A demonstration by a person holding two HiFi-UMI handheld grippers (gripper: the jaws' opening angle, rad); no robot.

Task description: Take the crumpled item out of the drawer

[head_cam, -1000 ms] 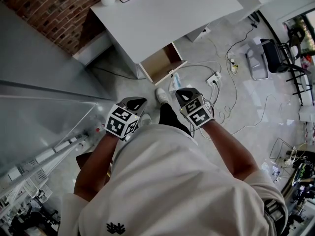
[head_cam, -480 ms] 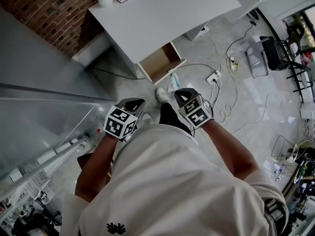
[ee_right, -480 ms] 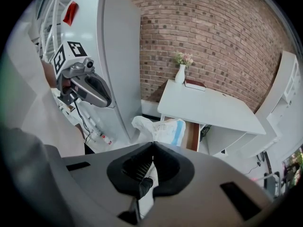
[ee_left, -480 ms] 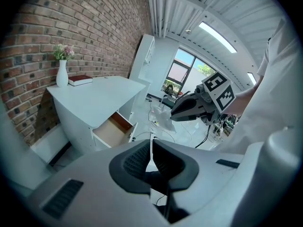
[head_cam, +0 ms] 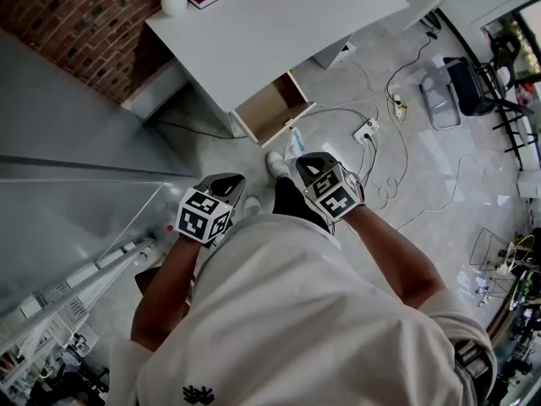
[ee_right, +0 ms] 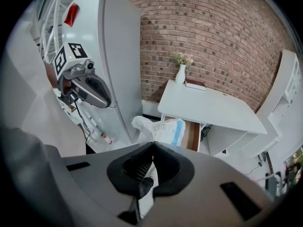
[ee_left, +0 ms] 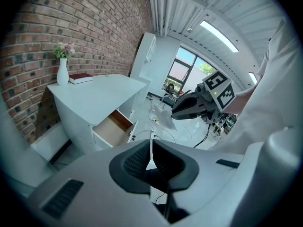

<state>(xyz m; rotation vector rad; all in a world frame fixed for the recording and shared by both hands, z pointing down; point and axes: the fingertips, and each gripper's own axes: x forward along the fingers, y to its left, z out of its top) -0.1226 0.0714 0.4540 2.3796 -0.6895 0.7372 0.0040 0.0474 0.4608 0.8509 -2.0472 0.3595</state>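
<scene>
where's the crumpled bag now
The crumpled plastic bag is clamped in the right gripper, centre of the right gripper view, with the open drawer behind it.

In the head view the right gripper (head_cam: pixel 305 161) hides most of the crumpled bag (head_cam: pixel 293 145).

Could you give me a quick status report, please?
Left gripper shut, empty. Right gripper shut on crumpled white-and-blue plastic bag, held clear of the open wood-lined drawer. Nothing seen in the way.
</scene>
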